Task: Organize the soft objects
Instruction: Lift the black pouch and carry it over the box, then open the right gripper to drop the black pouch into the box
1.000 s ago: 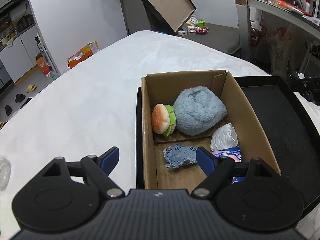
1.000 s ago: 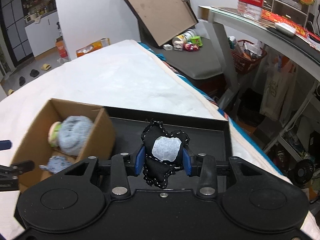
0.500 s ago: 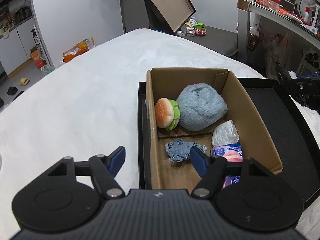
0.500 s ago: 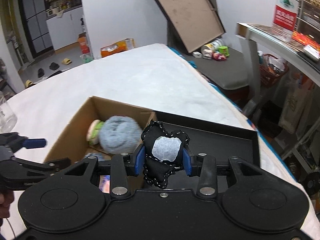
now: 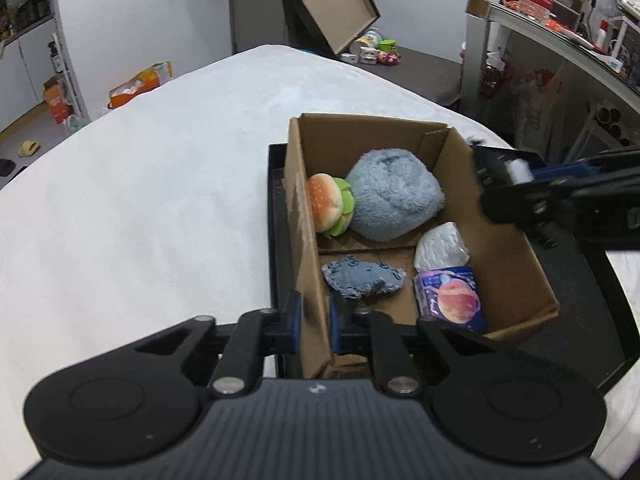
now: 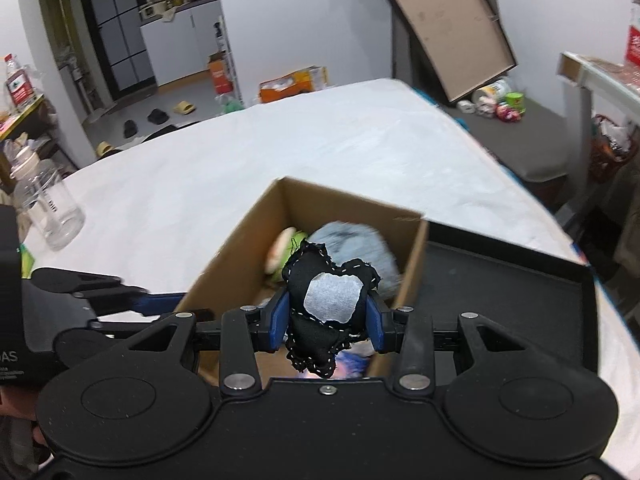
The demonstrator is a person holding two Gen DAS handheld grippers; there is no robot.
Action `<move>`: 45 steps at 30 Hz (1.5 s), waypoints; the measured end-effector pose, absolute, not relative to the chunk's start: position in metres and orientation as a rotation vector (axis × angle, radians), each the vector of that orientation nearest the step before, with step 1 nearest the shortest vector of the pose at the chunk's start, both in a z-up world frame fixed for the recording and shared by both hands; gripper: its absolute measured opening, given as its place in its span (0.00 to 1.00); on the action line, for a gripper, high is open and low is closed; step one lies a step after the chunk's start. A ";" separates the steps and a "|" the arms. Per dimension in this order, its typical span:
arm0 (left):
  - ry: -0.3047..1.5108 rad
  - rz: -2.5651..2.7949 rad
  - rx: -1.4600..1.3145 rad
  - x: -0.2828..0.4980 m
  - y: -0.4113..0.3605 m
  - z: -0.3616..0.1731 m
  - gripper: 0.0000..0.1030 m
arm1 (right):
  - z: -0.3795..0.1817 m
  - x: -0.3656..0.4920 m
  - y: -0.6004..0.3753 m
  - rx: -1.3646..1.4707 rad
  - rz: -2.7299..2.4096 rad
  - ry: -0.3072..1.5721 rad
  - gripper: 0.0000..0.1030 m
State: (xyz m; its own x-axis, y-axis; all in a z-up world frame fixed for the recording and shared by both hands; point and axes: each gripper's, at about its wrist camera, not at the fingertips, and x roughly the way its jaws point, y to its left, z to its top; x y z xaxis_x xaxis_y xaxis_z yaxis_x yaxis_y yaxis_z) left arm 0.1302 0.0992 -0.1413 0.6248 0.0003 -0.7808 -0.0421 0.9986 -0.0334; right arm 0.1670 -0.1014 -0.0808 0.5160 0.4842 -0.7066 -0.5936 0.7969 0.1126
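White-covered table [image 5: 140, 208] in cluttered room, black tray [image 5: 592, 320] on it. Cardboard box [image 5: 504, 264] sits in tray. Inside already: burger plush [image 5: 326, 210], fluffy blue plush [image 5: 394, 200], blue fabric scrap [image 5: 360, 278], white wrapped bundle [image 5: 442, 248], tissue pack [image 5: 452, 300]. Black stitched pouch [image 6: 328, 304] not yet in: pinched in right gripper [image 6: 327, 322], above box. Left gripper [image 5: 314, 320] has just closed, clamping box's near wall. Left to do, likely: drop pouch in.
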 end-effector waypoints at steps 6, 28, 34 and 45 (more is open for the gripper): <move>0.885 0.004 -0.053 0.127 0.101 -0.143 0.12 | -0.088 0.163 -0.088 -0.133 0.673 0.841 0.38; 0.904 0.003 -0.066 0.131 0.103 -0.145 0.12 | -0.109 0.168 -0.082 0.018 0.728 0.978 0.56; 0.912 0.035 -0.058 0.135 0.097 -0.142 0.13 | -0.104 0.165 -0.096 0.002 0.696 0.962 0.61; 0.946 0.053 -0.063 0.140 0.082 -0.130 0.48 | -0.085 0.155 -0.134 0.021 0.643 0.914 0.73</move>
State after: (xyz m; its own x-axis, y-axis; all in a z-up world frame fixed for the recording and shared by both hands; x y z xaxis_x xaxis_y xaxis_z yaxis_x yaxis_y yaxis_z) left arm 0.1401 0.0824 -0.1301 0.5842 0.0178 -0.8114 -0.0728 0.9969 -0.0305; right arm 0.1554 -0.1341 -0.0846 0.4376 0.5260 -0.7293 -0.5086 0.8136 0.2817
